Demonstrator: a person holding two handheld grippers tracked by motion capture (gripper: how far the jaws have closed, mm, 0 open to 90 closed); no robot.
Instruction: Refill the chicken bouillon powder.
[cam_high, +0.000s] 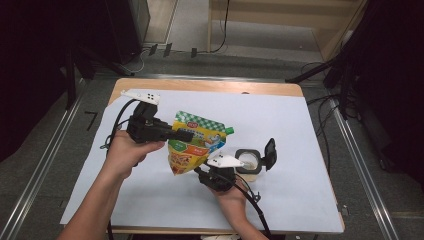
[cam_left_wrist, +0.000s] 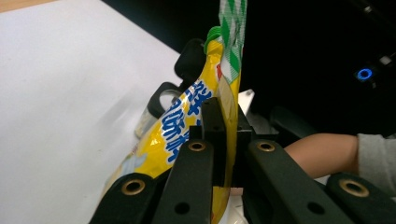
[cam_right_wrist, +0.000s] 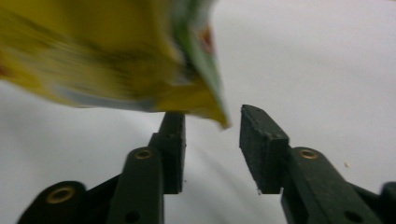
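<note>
A yellow and green spouted pouch (cam_high: 197, 142) hangs tilted above the white sheet, its green cap (cam_high: 229, 131) pointing right. My left gripper (cam_high: 187, 135) comes in from the left and is shut on the pouch's upper side; in the left gripper view the jaws (cam_left_wrist: 219, 116) pinch the pouch (cam_left_wrist: 182, 126) edge-on. My right gripper (cam_high: 200, 171) sits just below the pouch's lower corner. In the right gripper view its jaws (cam_right_wrist: 212, 126) stand apart, and the blurred pouch corner (cam_right_wrist: 205, 109) hangs just above the gap without touching the pads.
A small black container (cam_high: 248, 161) with its flip lid (cam_high: 270, 152) standing open sits on the white sheet (cam_high: 300, 150) just right of my right gripper. The wooden table edge (cam_high: 210, 86) runs along the back. A bare forearm (cam_left_wrist: 322, 149) shows in the left gripper view.
</note>
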